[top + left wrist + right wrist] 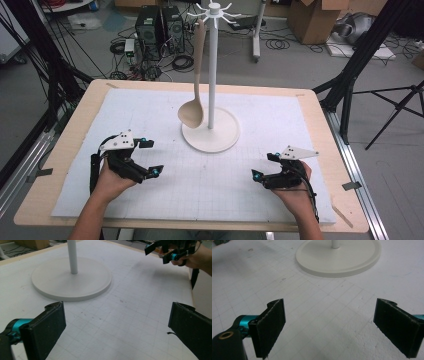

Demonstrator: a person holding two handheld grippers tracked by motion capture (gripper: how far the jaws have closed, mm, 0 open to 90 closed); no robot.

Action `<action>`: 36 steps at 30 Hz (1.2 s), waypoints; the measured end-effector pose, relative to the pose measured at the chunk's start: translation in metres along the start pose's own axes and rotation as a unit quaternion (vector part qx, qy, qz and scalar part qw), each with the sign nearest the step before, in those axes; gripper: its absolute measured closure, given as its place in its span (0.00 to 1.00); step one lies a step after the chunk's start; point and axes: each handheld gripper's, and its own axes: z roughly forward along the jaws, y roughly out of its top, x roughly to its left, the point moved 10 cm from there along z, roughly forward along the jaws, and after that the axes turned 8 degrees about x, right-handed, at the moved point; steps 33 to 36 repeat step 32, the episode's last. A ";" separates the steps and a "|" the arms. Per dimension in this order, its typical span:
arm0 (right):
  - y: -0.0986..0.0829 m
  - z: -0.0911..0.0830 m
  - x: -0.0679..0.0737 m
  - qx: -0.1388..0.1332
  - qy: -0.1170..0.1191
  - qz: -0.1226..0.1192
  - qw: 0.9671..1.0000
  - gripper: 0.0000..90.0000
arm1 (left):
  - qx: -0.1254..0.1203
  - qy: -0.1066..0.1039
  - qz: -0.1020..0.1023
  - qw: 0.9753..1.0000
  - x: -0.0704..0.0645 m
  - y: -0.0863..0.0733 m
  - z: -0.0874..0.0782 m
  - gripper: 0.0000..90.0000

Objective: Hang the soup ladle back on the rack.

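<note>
A white utensil stand [213, 65] rises from a round base [221, 137] at the middle of the table. A beige ladle [192, 113] hangs from one of its top hooks [214, 10], with its bowl just above the base's left edge. My left gripper [151, 157] rests open near the front left, nothing between its jaws. My right gripper [262, 166] rests open near the front right, also empty. In the left gripper view the left gripper [117, 320] faces the base [71, 280], with the right gripper [166, 251] far off. The right gripper [332, 315] faces the base [338, 255].
A white gridded mat [165, 195] covers a wooden table [65, 145]. Behind the table the floor holds computer towers [160, 25], cables and cardboard boxes [312, 17]. Black tripod legs [400, 105] stand to the right.
</note>
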 end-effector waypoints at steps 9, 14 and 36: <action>0.000 -0.002 -0.002 -0.002 -0.003 0.006 1.000 0.11 | 0.003 0.002 -0.001 1.000 0.002 -0.003 -0.001 0.02; 0.000 0.000 -0.001 0.000 -0.003 0.002 1.000 0.11 | -0.002 0.003 -0.002 1.000 0.002 -0.003 -0.003 0.02; 0.000 0.003 -0.001 0.002 -0.001 0.001 1.000 0.11 | 0.012 0.008 -0.010 1.000 0.005 -0.009 -0.003 0.02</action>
